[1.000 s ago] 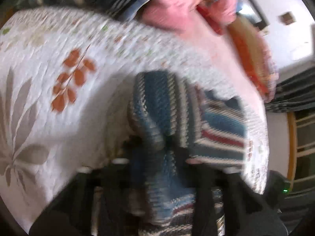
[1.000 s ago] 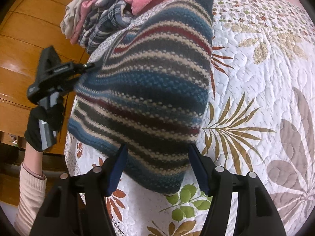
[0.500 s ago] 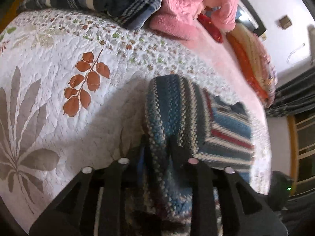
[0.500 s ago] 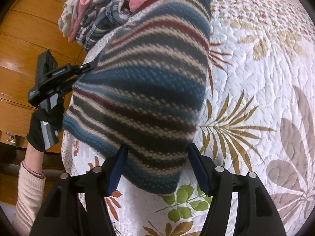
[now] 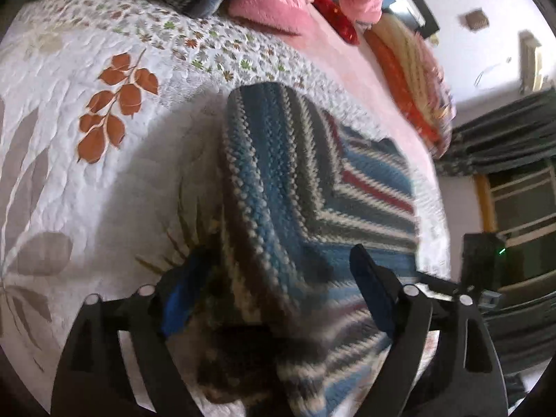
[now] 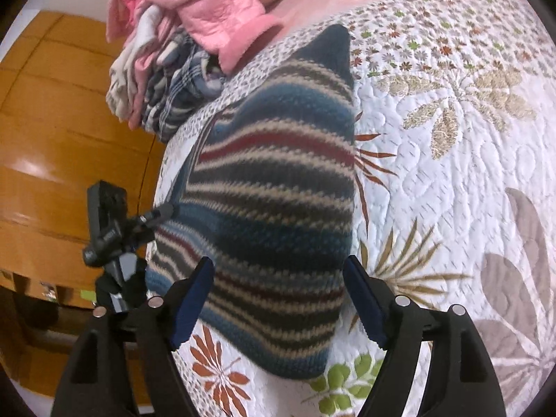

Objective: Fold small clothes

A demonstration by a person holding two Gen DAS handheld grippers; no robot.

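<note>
around striped knit (image 6: pixel 274 208), jaws wide.

We list: knit garment (image 6: pixel 274 208), striped blue, grey, cream and dark red. Bed quilt (image 6: pixel 451 146), white, printed with rust, tan, grey and green leaves. Pile: pink jacket (image 6: pixel 215 14), navy-and-white plaid cloth (image 6: pixel 177 93). Our tools: black bodies, blue fingers (image 6: pixel 193 299). Floor (image 6: pixel 62 160), orange wood.
</note>
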